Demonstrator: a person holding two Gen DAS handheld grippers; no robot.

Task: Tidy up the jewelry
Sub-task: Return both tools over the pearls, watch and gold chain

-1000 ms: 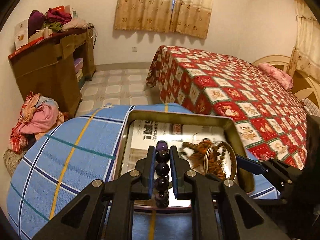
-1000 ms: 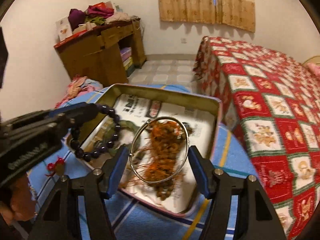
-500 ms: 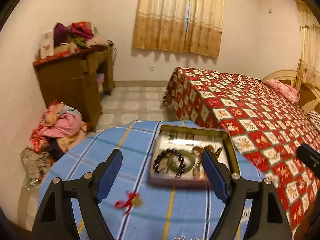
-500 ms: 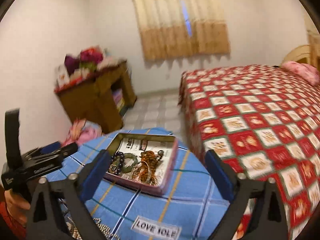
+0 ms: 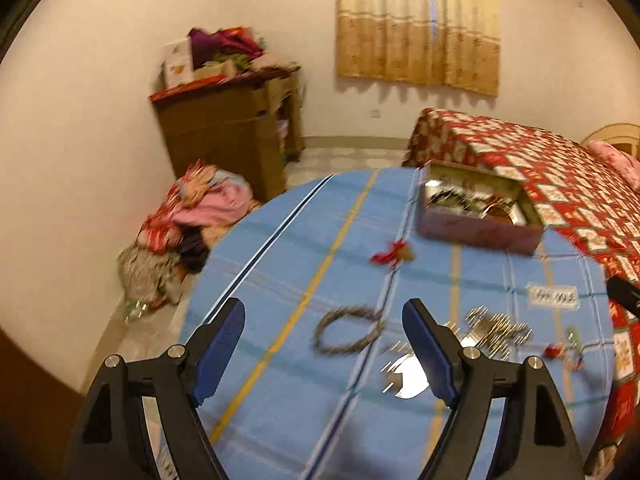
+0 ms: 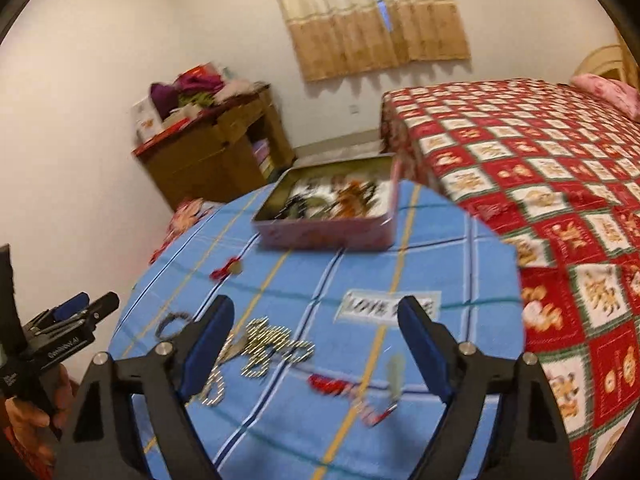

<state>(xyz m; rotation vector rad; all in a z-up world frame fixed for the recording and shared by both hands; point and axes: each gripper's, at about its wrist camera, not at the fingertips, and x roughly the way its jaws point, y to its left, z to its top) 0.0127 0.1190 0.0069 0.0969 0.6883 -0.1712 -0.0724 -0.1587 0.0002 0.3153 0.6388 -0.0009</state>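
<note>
Both tongs, left (image 5: 324,354) and right (image 6: 316,346), gape empty over loose jewelry (image 6: 272,344), likely choosing the tin's (image 6: 328,236) next piece; the right's jaws have just narrowed slightly.

Warm, yellowish indoor light fills both views, dim toward the black rounded fisheye corners. Motion blur smears the small jewelry on the worktop (image 5: 304,380), most strongly at its near edge. The curtain (image 5: 418,20) casts scalloped shadows on the wall below it. A bright glare spot (image 5: 408,376) lies near the worktop's near edge. Straight lines bow outward.
</note>
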